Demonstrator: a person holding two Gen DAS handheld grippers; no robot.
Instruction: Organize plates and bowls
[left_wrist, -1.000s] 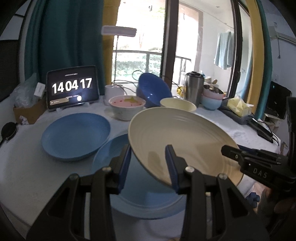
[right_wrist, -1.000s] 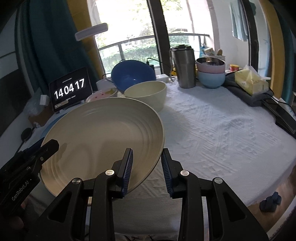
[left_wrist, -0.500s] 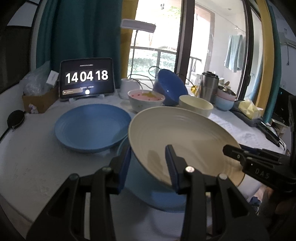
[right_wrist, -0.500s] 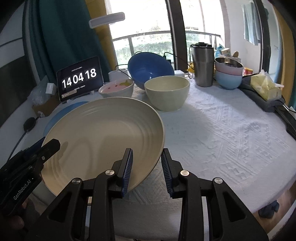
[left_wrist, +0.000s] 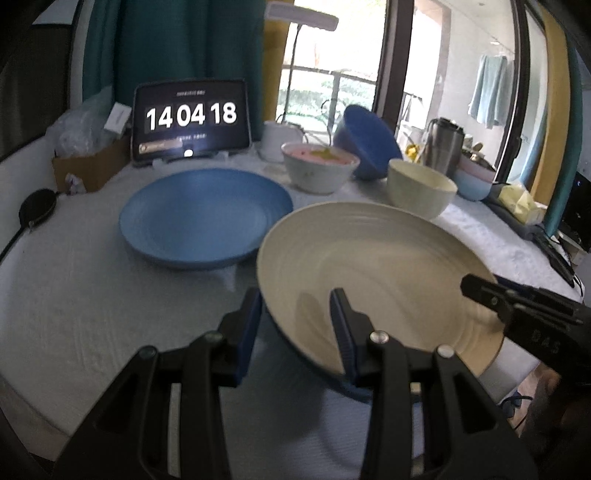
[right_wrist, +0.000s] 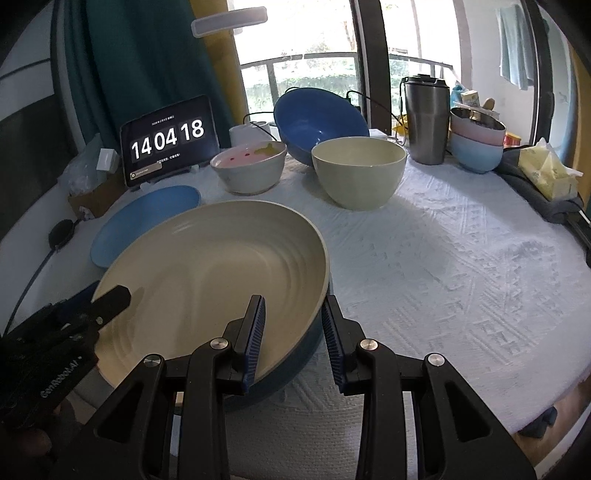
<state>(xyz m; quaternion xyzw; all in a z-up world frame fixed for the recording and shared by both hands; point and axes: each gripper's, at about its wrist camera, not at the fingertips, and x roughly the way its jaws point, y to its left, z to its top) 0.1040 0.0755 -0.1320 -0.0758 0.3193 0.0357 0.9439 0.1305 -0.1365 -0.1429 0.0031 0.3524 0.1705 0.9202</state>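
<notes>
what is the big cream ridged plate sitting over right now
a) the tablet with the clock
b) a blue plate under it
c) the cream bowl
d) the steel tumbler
b: a dark blue plate's rim peeks out directly beneath the big cream ridged plate, while both tongs, left and right, straddle the cream plate's rim.

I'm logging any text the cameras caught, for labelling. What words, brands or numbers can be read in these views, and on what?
"14 04 18": clock digits on the tablet screen.
"GenRobot.AI": printed on the left hand-held gripper, seen from the right wrist.
"DAS": on the right hand-held gripper, seen from the left wrist.
Small lines above and below the clock digits: too small to read.
Yellow tissue pack: no legible print.
</notes>
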